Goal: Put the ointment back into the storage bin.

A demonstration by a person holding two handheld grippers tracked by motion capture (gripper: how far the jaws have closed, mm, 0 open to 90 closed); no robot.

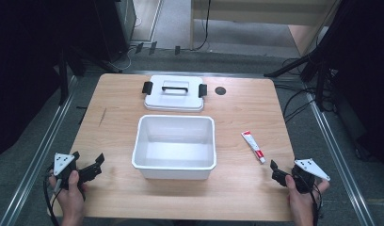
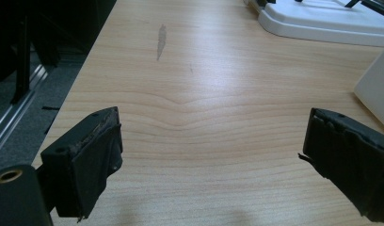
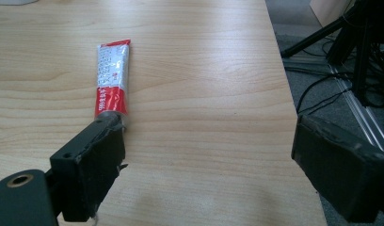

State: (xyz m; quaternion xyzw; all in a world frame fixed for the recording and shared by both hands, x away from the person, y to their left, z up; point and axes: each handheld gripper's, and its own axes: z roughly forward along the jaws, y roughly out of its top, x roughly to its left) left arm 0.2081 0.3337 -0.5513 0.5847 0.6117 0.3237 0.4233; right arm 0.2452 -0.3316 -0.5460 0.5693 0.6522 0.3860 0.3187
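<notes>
A wooden tabletop [image 1: 237, 108] is seen from above, with grey floor around it. A big white box [image 1: 174, 147] is placed in the middle of the tabletop, open at the top, and nothing can be seen inside it. A white lid [image 1: 174, 95] with a black handle and black clips is laid flat just behind the box, near the far edge. A small dark round spot [image 1: 220, 91] is seen to the right of the lid.

The left hand-held gripper [image 1: 95, 165] is held by a hand [image 1: 70, 193] at the near left corner, low over the wood. Its jaws are spread wide apart, and only bare wood is seen between them in the left gripper view. The right hand-held gripper [image 1: 275, 170] is held at the near right corner. Its jaws are spread wide apart too, with nothing between them.

A small red and white tube [image 1: 253, 146] is laid flat on the wood, to the right of the box and just ahead of the right hand-held gripper. In the right gripper view the tube [image 3: 112, 80] is seen just past the left jaw's tip
</notes>
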